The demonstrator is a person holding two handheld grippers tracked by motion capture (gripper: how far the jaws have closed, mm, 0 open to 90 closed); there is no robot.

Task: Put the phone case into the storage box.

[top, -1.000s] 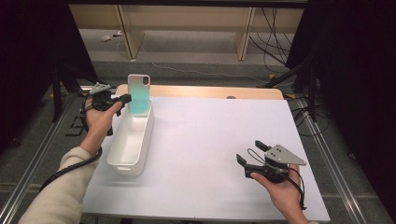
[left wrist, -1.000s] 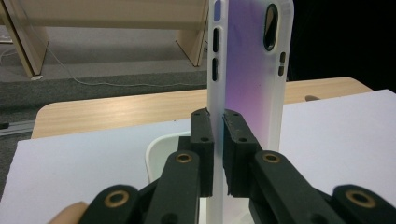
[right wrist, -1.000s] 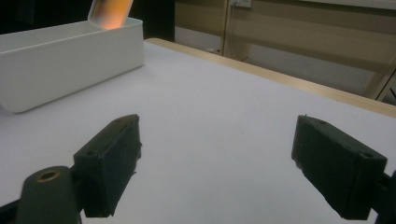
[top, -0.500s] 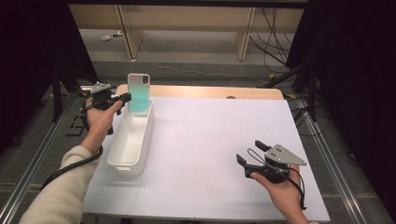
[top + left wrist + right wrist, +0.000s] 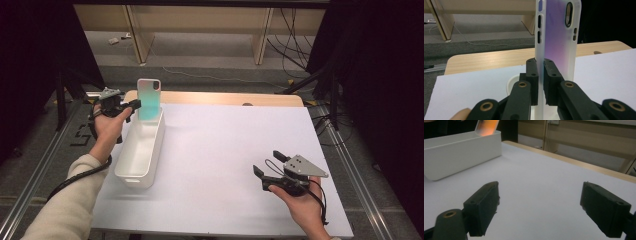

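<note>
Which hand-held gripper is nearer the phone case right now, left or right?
Left. The left hand-held gripper is clamped on the phone case, holding it upright over the far end of the white bin. The right hand-held gripper sits open over the table's near right area, well away.

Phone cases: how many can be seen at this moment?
1. The phone case stands upright over the far end of the white bin, its edge clamped between the jaws of the left gripper. The bin's interior looks empty, though its near inner wall is hidden.
</note>
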